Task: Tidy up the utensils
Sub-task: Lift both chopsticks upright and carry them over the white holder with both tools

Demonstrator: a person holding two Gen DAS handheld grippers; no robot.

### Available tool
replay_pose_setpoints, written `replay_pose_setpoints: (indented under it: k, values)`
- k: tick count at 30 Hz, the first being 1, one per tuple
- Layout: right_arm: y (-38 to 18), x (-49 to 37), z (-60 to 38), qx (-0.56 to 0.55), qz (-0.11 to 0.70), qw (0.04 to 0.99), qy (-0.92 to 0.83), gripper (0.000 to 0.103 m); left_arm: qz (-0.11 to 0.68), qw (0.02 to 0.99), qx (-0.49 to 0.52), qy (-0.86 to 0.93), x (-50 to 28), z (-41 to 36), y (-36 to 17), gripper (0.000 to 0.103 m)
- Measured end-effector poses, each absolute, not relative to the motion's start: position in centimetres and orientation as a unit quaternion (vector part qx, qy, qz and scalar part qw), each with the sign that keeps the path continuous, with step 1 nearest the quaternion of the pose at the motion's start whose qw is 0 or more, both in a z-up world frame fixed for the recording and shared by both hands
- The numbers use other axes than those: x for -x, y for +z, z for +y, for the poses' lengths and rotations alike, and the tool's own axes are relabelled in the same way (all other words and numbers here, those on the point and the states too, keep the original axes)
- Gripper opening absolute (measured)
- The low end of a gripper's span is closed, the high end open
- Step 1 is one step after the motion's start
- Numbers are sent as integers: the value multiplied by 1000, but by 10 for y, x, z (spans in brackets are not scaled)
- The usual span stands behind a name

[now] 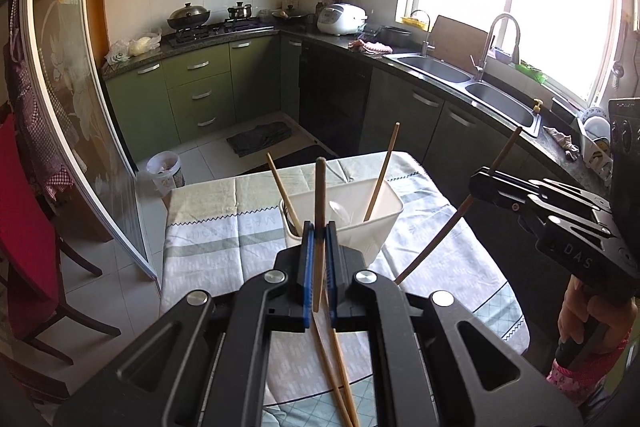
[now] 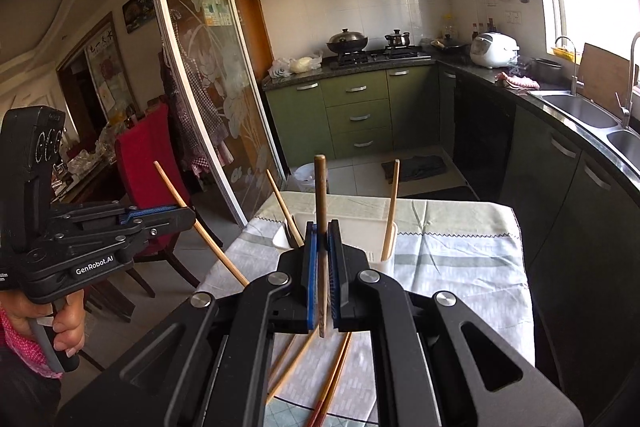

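My left gripper [image 1: 319,227] is shut on a light wooden chopstick [image 1: 319,195], held upright above the table. It also shows in the right wrist view [image 2: 188,217] with its chopstick [image 2: 216,247]. My right gripper [image 2: 323,227] is shut on a darker brown chopstick [image 2: 320,195]; in the left wrist view it [image 1: 478,183] holds that chopstick [image 1: 440,235] slanted. A white plastic holder [image 1: 360,223] [image 2: 386,259] stands on the table ahead with two chopsticks [image 1: 382,175] leaning in it. Loose chopsticks [image 1: 340,367] [image 2: 320,379] lie on the cloth below the grippers.
The table carries a pale green and white cloth [image 1: 224,235] [image 2: 460,255]. A red chair [image 1: 28,247] stands at the left. Green cabinets, a sink [image 1: 496,99] and a stove [image 1: 216,29] line the kitchen behind. A white bin [image 1: 164,171] sits on the floor.
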State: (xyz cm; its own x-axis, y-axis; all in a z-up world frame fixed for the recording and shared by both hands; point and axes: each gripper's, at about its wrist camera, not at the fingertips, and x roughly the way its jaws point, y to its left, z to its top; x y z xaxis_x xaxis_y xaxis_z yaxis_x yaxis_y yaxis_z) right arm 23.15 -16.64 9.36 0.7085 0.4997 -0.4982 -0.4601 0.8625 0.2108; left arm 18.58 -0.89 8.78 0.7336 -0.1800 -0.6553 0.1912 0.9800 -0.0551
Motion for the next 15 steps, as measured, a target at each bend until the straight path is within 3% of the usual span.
replay_pose_setpoints:
  k: [15]
  values:
    - [183, -285, -166, -30, 224, 948, 225, 6, 257, 962, -10, -90, -209, -21, 177, 5]
